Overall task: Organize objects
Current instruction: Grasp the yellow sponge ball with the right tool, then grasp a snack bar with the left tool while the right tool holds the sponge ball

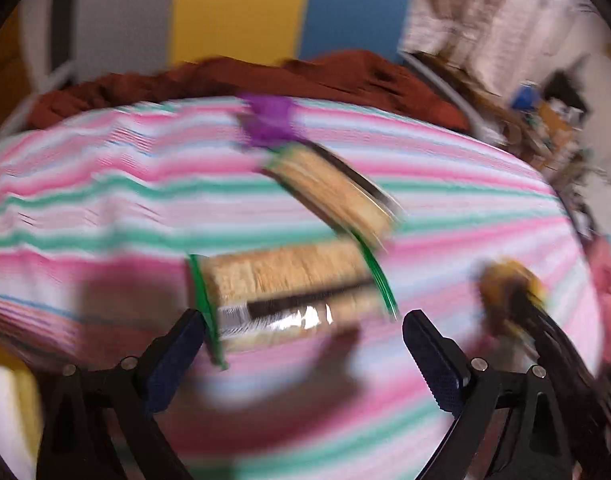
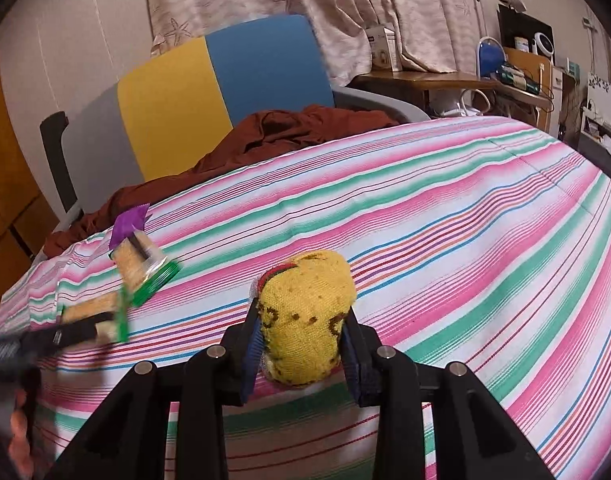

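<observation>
**Yellow sponge gripped, cracker packets on the striped cloth**

The right gripper has its jaws squeezed onto a yellow knitted sponge with brown marks, held above the pink, green and white striped cloth. At ten o'clock from it lie two clear cracker packets with green edges, a small purple wrapper touching the far one. The left gripper stands wide apart and empty, its left finger just beside the near packet, blurred by motion
</observation>
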Action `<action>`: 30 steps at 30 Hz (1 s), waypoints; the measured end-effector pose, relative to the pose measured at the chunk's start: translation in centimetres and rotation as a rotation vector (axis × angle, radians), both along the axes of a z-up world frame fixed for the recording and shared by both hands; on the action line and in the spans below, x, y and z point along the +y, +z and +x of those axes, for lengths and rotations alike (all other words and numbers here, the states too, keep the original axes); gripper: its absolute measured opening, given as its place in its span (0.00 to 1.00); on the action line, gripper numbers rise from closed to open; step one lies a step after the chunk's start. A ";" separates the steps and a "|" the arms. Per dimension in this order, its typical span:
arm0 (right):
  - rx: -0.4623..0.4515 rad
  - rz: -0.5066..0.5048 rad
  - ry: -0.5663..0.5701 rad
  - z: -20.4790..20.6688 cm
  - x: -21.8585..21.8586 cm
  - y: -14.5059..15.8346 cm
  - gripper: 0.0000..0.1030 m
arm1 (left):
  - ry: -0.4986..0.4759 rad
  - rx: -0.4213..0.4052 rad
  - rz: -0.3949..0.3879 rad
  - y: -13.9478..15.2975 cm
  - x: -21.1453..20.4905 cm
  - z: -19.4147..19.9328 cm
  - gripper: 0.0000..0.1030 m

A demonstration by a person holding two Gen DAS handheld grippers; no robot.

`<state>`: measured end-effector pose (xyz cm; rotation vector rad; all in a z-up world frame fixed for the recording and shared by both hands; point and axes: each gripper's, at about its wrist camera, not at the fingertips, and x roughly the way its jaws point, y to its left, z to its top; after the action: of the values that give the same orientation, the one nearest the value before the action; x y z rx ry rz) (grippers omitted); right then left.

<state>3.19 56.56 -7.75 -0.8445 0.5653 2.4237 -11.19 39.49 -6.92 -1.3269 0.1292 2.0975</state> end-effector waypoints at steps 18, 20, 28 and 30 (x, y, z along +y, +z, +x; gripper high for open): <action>0.008 0.005 -0.057 1.0 0.2 0.0 0.34 | -0.092 0.383 -0.247 0.4 3.8 2.1 1.00; 0.008 0.007 -0.058 0.9 0.3 0.0 0.34 | -0.105 0.382 -0.277 -0.7 4.0 1.8 0.99; -0.002 0.027 -0.057 0.7 0.0 -0.1 0.34 | -0.172 0.333 -0.159 -1.4 3.7 2.2 0.57; -0.004 0.034 -0.058 0.7 -0.2 0.0 0.34 | -0.194 0.369 -0.173 -1.3 3.9 3.1 0.50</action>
<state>3.85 56.39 -7.77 -0.8076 0.5376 2.3721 -8.10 43.34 -8.27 -0.9616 0.5833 2.1778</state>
